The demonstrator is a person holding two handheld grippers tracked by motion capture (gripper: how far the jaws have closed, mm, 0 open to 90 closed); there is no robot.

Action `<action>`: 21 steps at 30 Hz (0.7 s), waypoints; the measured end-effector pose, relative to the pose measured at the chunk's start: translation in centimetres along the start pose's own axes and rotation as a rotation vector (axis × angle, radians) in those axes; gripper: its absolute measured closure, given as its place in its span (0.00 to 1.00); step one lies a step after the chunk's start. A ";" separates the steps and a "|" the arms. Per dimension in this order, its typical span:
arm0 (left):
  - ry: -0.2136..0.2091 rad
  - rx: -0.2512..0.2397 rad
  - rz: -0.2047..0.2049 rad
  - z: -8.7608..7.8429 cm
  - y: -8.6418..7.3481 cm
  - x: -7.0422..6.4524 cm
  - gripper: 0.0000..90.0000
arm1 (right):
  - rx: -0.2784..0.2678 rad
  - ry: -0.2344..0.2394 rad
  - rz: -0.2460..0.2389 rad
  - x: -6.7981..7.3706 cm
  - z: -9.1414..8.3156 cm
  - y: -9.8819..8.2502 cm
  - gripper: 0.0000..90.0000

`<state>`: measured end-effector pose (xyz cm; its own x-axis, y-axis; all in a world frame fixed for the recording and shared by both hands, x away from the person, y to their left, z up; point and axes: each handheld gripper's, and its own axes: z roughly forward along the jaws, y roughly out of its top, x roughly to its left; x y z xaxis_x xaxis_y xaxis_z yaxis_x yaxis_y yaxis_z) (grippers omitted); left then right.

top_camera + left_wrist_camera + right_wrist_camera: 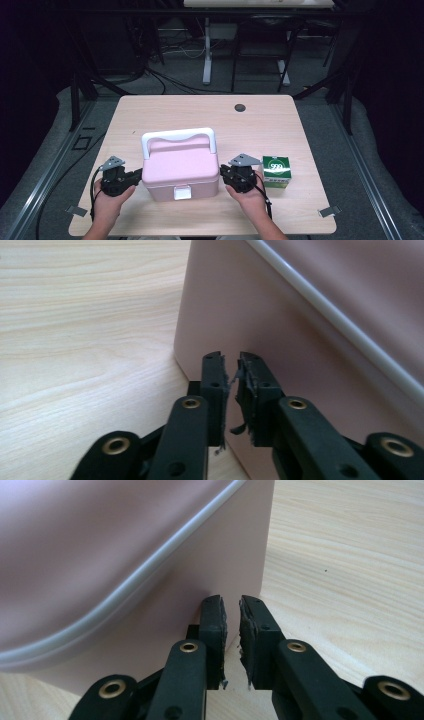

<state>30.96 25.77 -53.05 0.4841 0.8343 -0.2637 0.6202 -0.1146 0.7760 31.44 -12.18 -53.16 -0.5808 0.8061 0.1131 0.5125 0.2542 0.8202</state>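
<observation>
Light falls from above onto the table (200, 110), leaving its pale wood bright while the room behind sinks into near black. The high view is soft and slightly grainy, with faint shadows under the pink box (181, 172). Close beyond each tool, the box's wall is evenly lit and blurred; wood grain beside stays fairly sharp, without glare.
</observation>
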 end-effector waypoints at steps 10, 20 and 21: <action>-0.019 0.036 0.051 1.1 0.7 -1.9 0.99 | 0.010 -0.010 0.028 0.0 -2.0 -1.0 0.98; -0.061 0.052 0.052 1.4 0.9 -2.7 0.98 | 0.029 -0.024 0.051 -0.1 -3.9 -2.0 0.99; -0.061 0.052 0.052 1.4 0.9 -2.7 0.94 | 0.029 -0.024 0.051 -0.1 -3.9 -2.0 0.99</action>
<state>31.06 22.69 -52.42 0.5520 0.7923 -0.2599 0.6238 -0.1855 0.7592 28.05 -14.86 -52.61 -0.5378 0.8312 0.1407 0.5597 0.2272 0.7970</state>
